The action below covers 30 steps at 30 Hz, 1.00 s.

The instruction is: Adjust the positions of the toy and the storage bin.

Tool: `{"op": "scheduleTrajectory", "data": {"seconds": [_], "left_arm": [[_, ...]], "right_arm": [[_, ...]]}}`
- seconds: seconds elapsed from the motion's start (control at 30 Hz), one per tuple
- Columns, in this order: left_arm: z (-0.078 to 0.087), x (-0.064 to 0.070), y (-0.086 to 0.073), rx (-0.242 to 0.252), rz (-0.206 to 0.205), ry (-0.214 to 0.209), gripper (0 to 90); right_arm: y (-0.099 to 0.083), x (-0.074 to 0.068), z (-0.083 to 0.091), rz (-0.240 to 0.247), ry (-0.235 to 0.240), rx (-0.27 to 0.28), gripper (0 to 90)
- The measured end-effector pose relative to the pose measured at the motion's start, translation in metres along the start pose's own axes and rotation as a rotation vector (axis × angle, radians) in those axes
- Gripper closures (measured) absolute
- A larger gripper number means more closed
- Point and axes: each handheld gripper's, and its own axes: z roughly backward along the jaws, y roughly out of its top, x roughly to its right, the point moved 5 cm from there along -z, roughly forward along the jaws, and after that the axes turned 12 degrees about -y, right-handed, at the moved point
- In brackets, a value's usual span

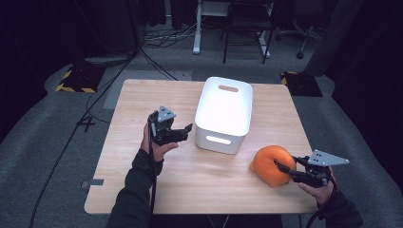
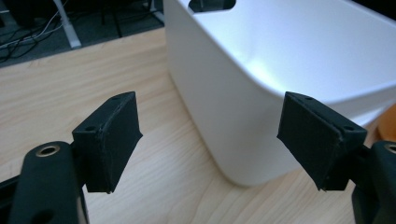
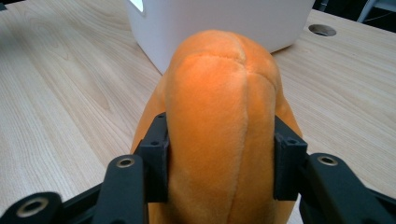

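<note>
An orange plush toy [image 1: 272, 164] rests on the wooden table [image 1: 142, 190] at the front right. My right gripper [image 1: 284, 169] is shut on the orange plush toy [image 3: 223, 121], whose rounded seamed body bulges between the two black pads [image 3: 156, 154]. A white plastic bin [image 1: 224, 114] with handle slots stands in the table's middle. My left gripper [image 1: 186, 131] hovers just left of the bin's near corner, open with nothing between its fingers. In the left gripper view the left gripper [image 2: 210, 140] frames the white bin [image 2: 280, 84] corner.
The table's right edge lies close to my right hand. Beyond the far edge are a grey carpeted floor, cables [image 1: 161, 38], desk legs and a chair base [image 1: 304, 42]. A round cable hole [image 3: 322, 30] sits in the tabletop past the bin.
</note>
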Motion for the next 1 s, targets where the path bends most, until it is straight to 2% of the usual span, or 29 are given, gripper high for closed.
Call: {"op": "scheduleTrajectory", "data": {"seconds": [0.17,0.27,0.33,0.37,0.47,0.5,0.57,0.67,0.7,0.73,0.77,0.8,0.83,0.87,0.97,1.0], "left_arm": [[-0.01,0.007,0.016,0.005,-0.015,-0.006,21.0],[-0.019,0.012,0.025,-0.021,-0.048,-0.017,21.0],[-0.025,0.014,0.029,-0.018,-0.049,-0.016,21.1],[-0.028,0.014,0.03,-0.039,-0.067,-0.011,21.1],[-0.039,0.015,0.031,-0.059,-0.059,-0.006,21.3],[-0.042,0.016,0.032,-0.055,-0.038,-0.008,21.3],[-0.048,0.014,0.031,-0.072,-0.026,0.002,22.0],[-0.055,0.011,0.029,-0.077,-0.003,0.015,26.7],[-0.057,0.011,0.028,-0.079,0.008,0.009,32.1],[-0.061,0.01,0.024,-0.108,0.029,0.004,33.7],[-0.061,0.01,0.024,-0.108,0.029,0.004,36.0],[-0.066,0.01,0.02,-0.141,0.019,-0.001,40.7],[-0.066,0.01,0.02,-0.141,0.019,-0.001,41.9],[-0.069,0.011,0.018,-0.163,0.001,0.011,43.0],[-0.07,0.011,0.016,-0.151,0.004,0.032,47.2],[-0.07,0.011,0.015,-0.146,0.006,0.025,49.4]], "right_arm": [[0.0,0.0,0.0,-0.001,0.0,0.0,51.7],[0.0,0.001,0.0,0.006,0.003,0.0,51.5],[-0.001,0.001,0.0,0.003,0.005,-0.001,51.3],[-0.001,0.001,0.0,0.004,0.006,0.0,51.1],[-0.001,0.0,0.001,0.004,0.008,-0.001,50.7],[-0.002,0.001,0.001,0.004,0.009,-0.001,50.6],[-0.002,0.0,0.0,-0.002,0.007,0.001,50.4],[-0.002,0.0,0.0,0.004,0.009,0.004,49.9],[-0.002,0.0,0.001,0.004,0.012,0.005,49.6],[-0.003,0.001,0.001,0.005,0.012,0.006,49.5],[-0.003,0.001,0.001,0.005,0.012,0.006,49.5],[-0.003,0.001,0.0,0.004,0.015,0.008,49.3],[-0.003,0.001,0.0,0.004,0.015,0.008,49.3],[-0.003,0.001,0.001,0.003,0.015,0.005,49.0],[-0.003,0.0,0.001,-0.002,0.015,0.003,48.9],[-0.004,0.001,0.001,0.001,0.015,0.009,48.8]]}}
